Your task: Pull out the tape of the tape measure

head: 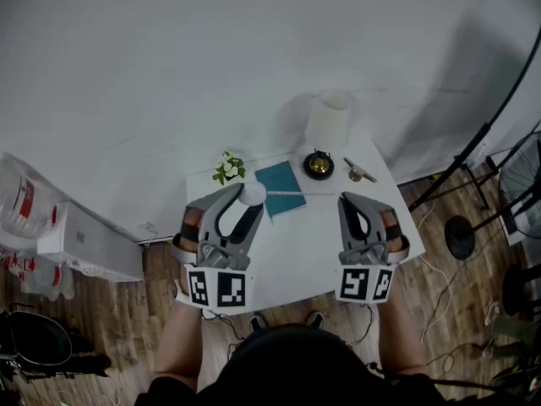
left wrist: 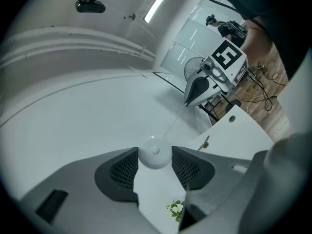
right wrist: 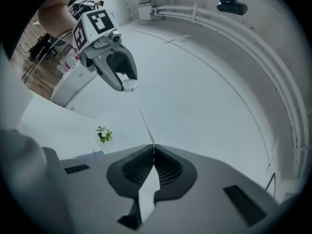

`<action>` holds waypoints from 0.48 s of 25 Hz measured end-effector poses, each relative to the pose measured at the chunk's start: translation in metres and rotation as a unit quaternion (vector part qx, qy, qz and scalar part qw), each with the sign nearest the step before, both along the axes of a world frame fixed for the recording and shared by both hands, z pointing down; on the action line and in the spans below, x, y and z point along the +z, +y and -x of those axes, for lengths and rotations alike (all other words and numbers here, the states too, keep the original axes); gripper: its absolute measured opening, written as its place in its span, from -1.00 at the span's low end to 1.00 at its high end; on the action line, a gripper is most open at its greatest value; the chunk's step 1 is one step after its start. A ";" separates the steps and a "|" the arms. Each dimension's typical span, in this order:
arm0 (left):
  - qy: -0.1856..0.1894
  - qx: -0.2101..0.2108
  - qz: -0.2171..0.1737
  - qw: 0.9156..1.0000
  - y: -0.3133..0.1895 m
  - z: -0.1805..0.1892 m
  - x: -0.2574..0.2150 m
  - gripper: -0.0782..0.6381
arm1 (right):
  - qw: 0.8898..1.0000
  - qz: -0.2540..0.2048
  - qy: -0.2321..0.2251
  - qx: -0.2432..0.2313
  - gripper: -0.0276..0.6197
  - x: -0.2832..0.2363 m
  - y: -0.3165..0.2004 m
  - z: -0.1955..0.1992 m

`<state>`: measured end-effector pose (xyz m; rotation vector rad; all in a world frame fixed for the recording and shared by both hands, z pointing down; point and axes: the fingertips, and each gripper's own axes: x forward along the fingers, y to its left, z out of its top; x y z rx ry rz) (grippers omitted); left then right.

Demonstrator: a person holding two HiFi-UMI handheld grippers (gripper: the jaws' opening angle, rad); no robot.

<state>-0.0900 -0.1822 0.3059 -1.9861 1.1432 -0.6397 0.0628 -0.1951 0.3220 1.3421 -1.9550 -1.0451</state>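
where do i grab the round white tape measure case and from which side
Grip it across its curved rim, pads on opposite edges of the disc, as the left gripper holds the tape measure case now. Come from the side away from the tape, so nothing blocks it: it runs straight out to the shut right gripper.

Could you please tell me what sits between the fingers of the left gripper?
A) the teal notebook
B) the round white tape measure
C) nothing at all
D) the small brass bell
B: the left gripper view shows the left gripper clamping the round white tape measure between its fingers, with the tape running off to the right gripper.
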 end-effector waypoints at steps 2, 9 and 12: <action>-0.001 -0.002 0.000 1.000 -0.001 0.002 0.000 -0.19 | 1.000 0.001 -0.001 0.007 -0.89 -0.001 -0.002 -0.006; 0.002 0.001 0.002 1.000 0.000 0.003 0.004 -0.19 | 1.000 0.005 -0.012 0.020 -0.89 -0.001 -0.004 -0.018; 0.007 0.001 0.004 1.000 -0.001 0.004 0.003 -0.19 | 1.000 0.006 -0.014 0.019 -0.89 0.000 -0.005 -0.019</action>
